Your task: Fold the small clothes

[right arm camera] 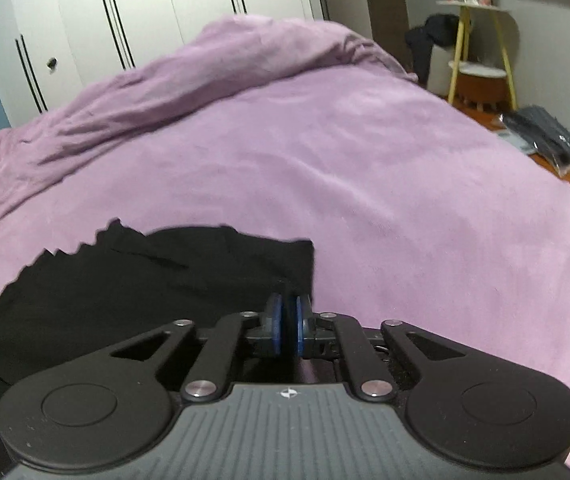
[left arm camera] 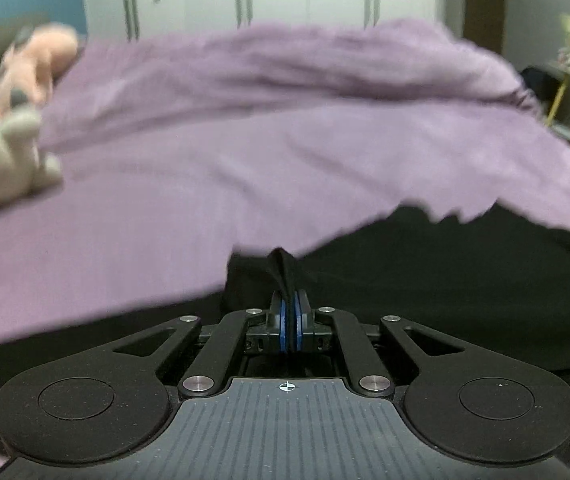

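Nearest the left wrist camera, the left hand-held gripper (left arm camera: 288, 310) has its blue-padded jaws pressed together on a pinched-up fold of the black garment (left arm camera: 445, 280); a small ridge of dark cloth rises from between the pads. That garment lies flat on the purple blanket (left arm camera: 245, 152) that covers the bed, reaching from the jaws off to the right and toward the near edge of the view, with a jagged, scalloped hem along its far side. Blur softens most of this picture.

From the right wrist camera, the right hand-held gripper (right arm camera: 289, 320) sits at the right-hand edge of the same black garment (right arm camera: 125, 280). Its blue pads stand close together with a narrow gap between them, and dark cloth reaches up to that gap, but whether the pads actually press on the fabric cannot be told. Here the garment spreads to the left of the jaws, its scalloped hem running along the far left side, and bare purple blanket (right arm camera: 365, 160) lies to the right.

At the far left of the bed, two soft toys lie side by side: a pale grey one (left arm camera: 5, 164) nearer and a pink one (left arm camera: 41, 64) beyond it. White wardrobe doors (right arm camera: 145, 12) stand behind the bed. At the far right, a small yellow-legged side table (right arm camera: 477, 48) stands by the wall, with dark clothing draped beside it and a bagged dark item (right arm camera: 545, 140) on the wooden floor.
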